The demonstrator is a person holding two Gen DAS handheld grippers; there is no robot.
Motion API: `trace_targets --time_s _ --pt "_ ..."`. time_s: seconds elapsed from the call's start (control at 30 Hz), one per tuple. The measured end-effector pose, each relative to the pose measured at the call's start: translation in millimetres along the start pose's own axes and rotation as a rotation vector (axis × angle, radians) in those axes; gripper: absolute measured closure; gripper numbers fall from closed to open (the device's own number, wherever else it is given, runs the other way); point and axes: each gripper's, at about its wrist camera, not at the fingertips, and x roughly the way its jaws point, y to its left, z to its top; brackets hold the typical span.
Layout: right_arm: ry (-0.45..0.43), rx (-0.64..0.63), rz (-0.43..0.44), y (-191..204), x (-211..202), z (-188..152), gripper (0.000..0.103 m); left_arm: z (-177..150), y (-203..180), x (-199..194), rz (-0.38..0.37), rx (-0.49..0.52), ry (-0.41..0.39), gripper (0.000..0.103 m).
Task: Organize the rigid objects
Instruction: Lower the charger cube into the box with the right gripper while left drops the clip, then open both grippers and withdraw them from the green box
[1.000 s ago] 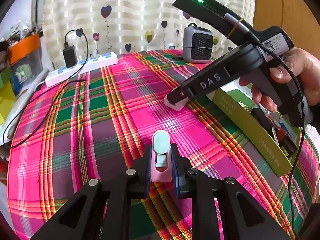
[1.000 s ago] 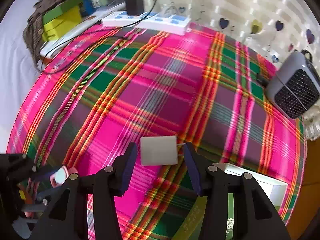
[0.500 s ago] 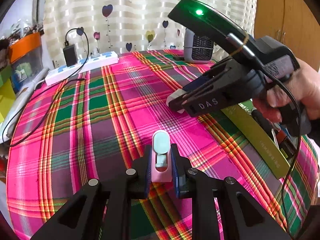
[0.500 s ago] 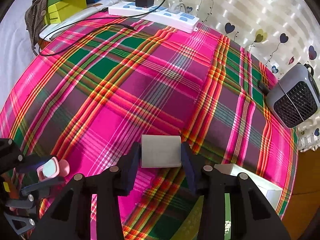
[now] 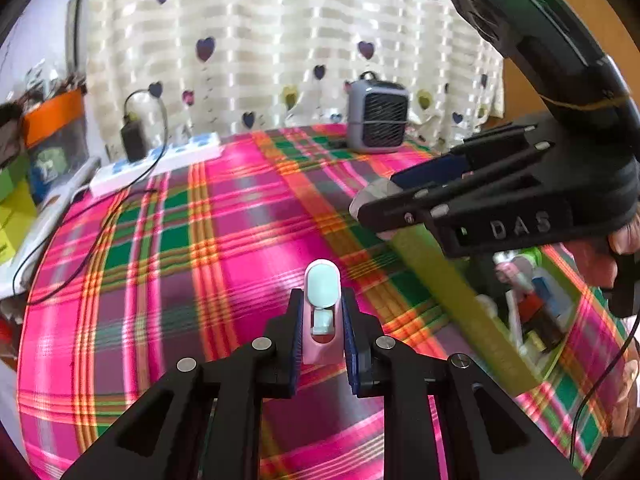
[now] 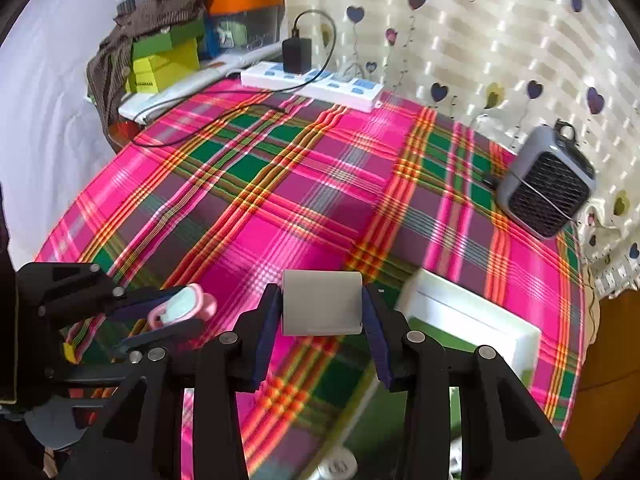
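My left gripper [image 5: 321, 312] is shut on a small pink object with a pale blue cap [image 5: 321, 300], held above the plaid tablecloth [image 5: 180, 260]; it also shows in the right wrist view [image 6: 180, 308]. My right gripper [image 6: 322, 312] is shut on a grey-white block [image 6: 322, 302] and holds it raised over the near wall of a green box [image 5: 460, 300] at the right, which holds several small items [image 5: 532, 300]. In the left wrist view the right gripper [image 5: 372, 208] is up at the right, the block mostly hidden by its fingers.
A grey mini heater [image 5: 378, 118] stands at the back of the table. White power strips with a black charger [image 6: 312, 76] lie at the back left, a cable trailing over the cloth. Boxes and clutter [image 6: 168, 56] are stacked beyond the left edge. The box's white lid part [image 6: 468, 316] lies right.
My right gripper closed on the grey-white block, lifted it off the cloth and carried it right, over the green box. My left gripper kept its hold and stayed in place.
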Motion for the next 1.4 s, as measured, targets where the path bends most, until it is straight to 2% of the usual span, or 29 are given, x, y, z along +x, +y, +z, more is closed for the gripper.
trace_targets --time_s 0.17,0.4,0.77,1.03,1.17,1.4 --pt "-0.032 0.014 -0.018 -15.2 -25.2 -21.8 0.061 14.2 -33.5 -1.3 -0.040 0.033 -0.022 0.086" --pt "-0.036 0.076 -0.061 -53.7 -48.7 -57.3 0.061 21.2 -75.2 7.6 -0.106 0.069 -0.012 0.086" --pt "0.026 0.152 -0.071 -94.0 -42.2 -111.6 0.061 12.6 -132.4 28.2 -0.183 0.160 0.045 0.086" --pt "0.041 0.120 -0.033 -90.3 -36.7 -125.9 0.060 6.8 -145.9 35.4 -0.201 0.190 0.084 0.086" --pt "0.003 0.093 -0.043 -83.2 -45.1 -128.8 0.060 8.3 -147.5 28.9 -0.201 0.190 0.063 0.073" --pt "-0.075 0.131 -0.061 -74.7 -75.9 -142.6 0.060 4.6 -153.8 3.8 -0.133 0.176 0.024 0.072"
